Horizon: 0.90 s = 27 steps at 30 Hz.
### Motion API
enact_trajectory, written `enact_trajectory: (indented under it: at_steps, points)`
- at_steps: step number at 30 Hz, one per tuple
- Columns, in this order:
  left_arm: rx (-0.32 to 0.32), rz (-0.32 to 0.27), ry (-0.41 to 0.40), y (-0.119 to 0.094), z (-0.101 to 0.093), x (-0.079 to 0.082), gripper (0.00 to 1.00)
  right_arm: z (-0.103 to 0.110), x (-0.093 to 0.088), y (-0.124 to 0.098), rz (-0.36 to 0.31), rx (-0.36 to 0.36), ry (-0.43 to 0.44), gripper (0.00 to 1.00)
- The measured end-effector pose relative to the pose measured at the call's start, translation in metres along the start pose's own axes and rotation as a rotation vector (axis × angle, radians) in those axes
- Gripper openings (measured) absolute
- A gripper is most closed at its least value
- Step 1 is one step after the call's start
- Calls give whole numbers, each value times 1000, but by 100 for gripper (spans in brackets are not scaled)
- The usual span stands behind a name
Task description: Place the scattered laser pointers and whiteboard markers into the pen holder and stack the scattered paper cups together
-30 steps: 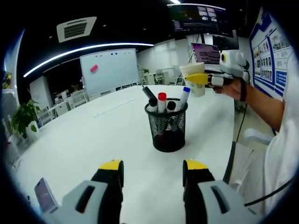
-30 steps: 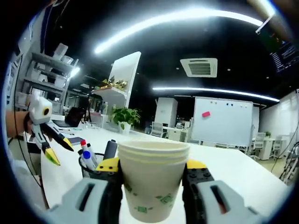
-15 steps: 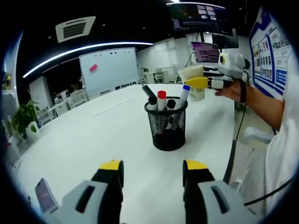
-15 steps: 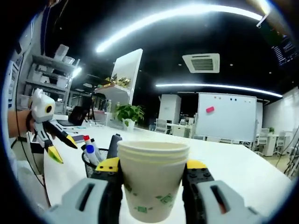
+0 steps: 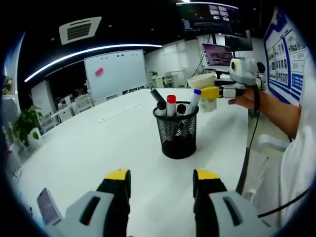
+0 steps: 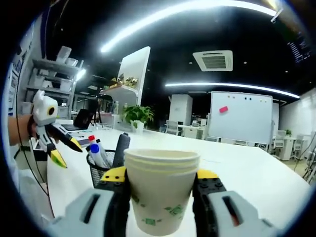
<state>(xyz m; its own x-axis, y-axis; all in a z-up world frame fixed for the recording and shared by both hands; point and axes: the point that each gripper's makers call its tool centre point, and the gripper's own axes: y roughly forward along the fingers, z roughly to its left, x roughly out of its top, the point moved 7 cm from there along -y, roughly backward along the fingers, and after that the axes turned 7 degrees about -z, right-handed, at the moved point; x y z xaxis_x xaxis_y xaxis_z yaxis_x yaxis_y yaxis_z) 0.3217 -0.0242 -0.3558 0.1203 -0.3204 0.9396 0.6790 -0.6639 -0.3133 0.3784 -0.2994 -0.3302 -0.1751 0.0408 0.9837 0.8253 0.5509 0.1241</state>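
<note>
A black mesh pen holder (image 5: 178, 134) stands on the white table (image 5: 98, 143) with red-capped, blue-capped and black markers upright in it. My left gripper (image 5: 162, 178) hovers open in front of it, nothing between its jaws. Beyond the holder, my right gripper (image 5: 213, 92) comes in from the right, shut on a stack of paper cups (image 5: 202, 85). In the right gripper view the stacked cups (image 6: 160, 190) sit upright between my right gripper's (image 6: 160, 178) jaws. The pen holder (image 6: 104, 167) shows behind them at left, and the left gripper (image 6: 66, 150) hangs open farther left.
A phone (image 5: 47, 205) lies near the table's front left edge. A person's forearm (image 5: 276, 109) reaches in at the right. A whiteboard (image 5: 116, 74) and office chairs stand beyond the table. A potted plant (image 5: 25, 123) is off to the left.
My right gripper has come down a little toward the table with the cup stack in it. The left gripper and the pen holder have stayed put.
</note>
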Motion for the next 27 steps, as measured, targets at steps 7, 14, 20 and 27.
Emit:
enact_trajectory:
  at_steps: [7,14,20,27]
  points:
    - [3,0,1,0,2,1,51,1,0,0,3,4,-7,50]
    - [-4,7,1,1,0,-1,51,1,-3,0,19,3,-5,50]
    - [-3,5,4,1,1,1,51,7,-11,2,49,27,-16,50]
    - [-1,12,4,0,2,-2,51,-3,-15,3,51,32,-9,50]
